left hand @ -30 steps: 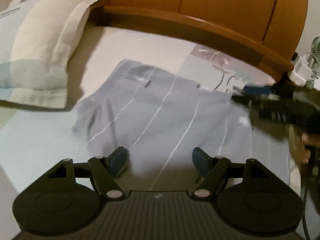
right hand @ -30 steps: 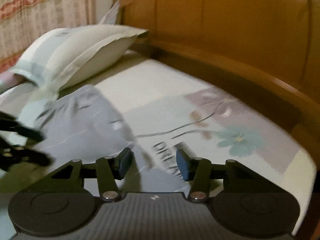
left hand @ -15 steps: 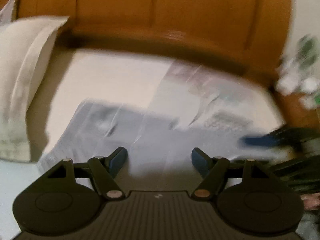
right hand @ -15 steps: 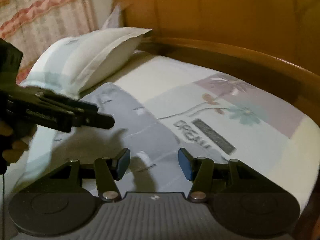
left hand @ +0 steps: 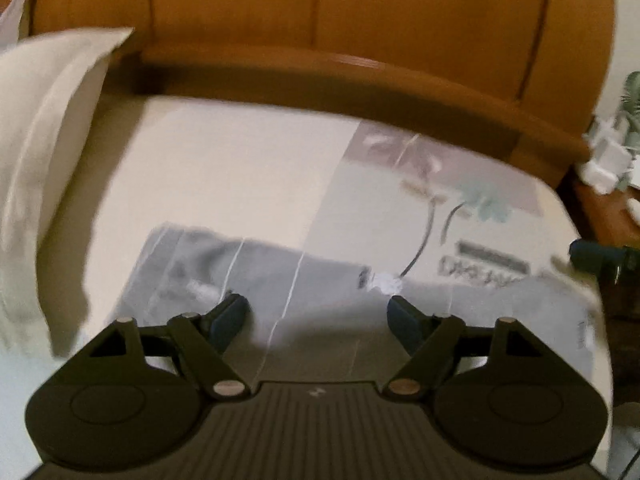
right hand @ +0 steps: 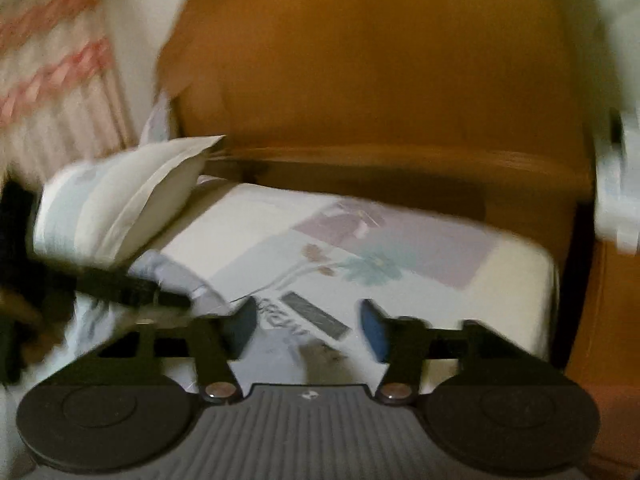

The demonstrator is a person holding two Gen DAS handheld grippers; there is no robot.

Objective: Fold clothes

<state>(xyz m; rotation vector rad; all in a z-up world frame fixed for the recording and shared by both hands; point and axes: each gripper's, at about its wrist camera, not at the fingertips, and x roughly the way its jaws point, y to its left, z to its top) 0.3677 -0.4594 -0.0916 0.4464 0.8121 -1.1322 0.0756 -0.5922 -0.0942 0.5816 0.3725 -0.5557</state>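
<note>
A grey garment (left hand: 272, 272) with thin white stripes lies flat on the bed sheet (left hand: 224, 168). My left gripper (left hand: 316, 308) hovers over the garment's far edge, its jaws wide apart and closing slightly, with cloth below them but not pinched. My right gripper (right hand: 307, 316) is over the garment's right corner (right hand: 276, 352), beside the sheet's printed lettering. Its jaws are closing, still apart, and its pads touch no cloth. The left gripper (right hand: 132, 288) reaches in from the left of the right wrist view. The right gripper's blue tip (left hand: 600, 260) shows at the right edge of the left wrist view.
A pale pillow (left hand: 48, 140) lies at the left, against the wooden headboard (left hand: 360, 20) that runs along the back. A bedside stand with white items (left hand: 604, 160) is beyond the bed's right edge. A striped curtain (right hand: 52, 60) hangs at the far left.
Both views have swung toward the headboard, and the garment now sits lower in the left wrist view. The right gripper has rolled and shifted right. The left gripper has dropped lower in the right wrist view.
</note>
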